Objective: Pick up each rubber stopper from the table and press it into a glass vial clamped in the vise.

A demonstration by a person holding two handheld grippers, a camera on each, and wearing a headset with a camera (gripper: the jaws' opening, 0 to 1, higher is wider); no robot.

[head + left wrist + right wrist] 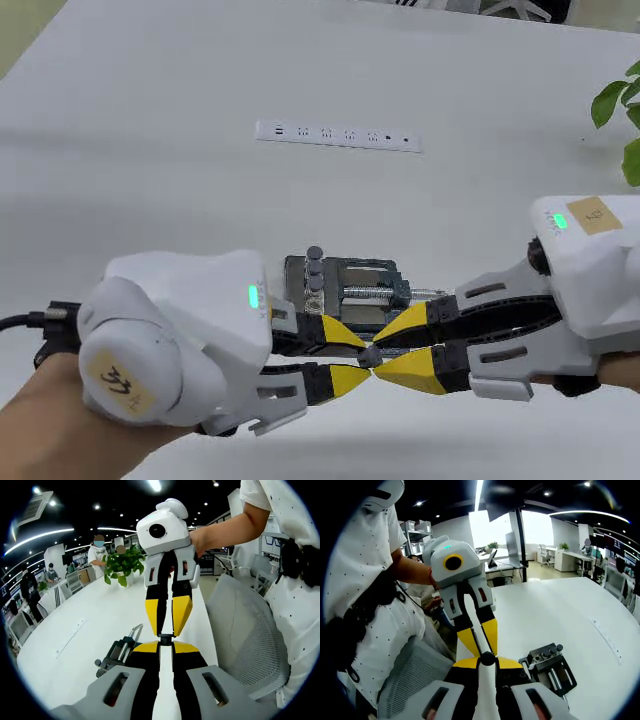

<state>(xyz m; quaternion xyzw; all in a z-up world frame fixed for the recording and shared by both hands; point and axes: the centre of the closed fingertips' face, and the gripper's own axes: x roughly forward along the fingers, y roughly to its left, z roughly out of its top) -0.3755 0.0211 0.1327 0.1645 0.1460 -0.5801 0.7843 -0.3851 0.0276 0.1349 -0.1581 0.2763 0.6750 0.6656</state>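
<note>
A small dark rubber stopper (370, 355) hangs above the table's near edge, just in front of the vise (350, 285). My left gripper (362, 358) and right gripper (381, 356) meet tip to tip on it, and both pairs of yellow jaws are pinched on the stopper. The left gripper view has the stopper (165, 639) between its own jaws (165, 648) and the right gripper (168, 632) coming in from above. The right gripper view shows the stopper (487, 658) as a round disc. Several stoppered vials (315, 268) stand in a row in the vise (550, 667).
A white power strip (338, 135) lies farther back on the white table (180, 150). A green plant (625, 110) stands at the right edge. A grey mesh chair (245, 630) sits off the table's near side.
</note>
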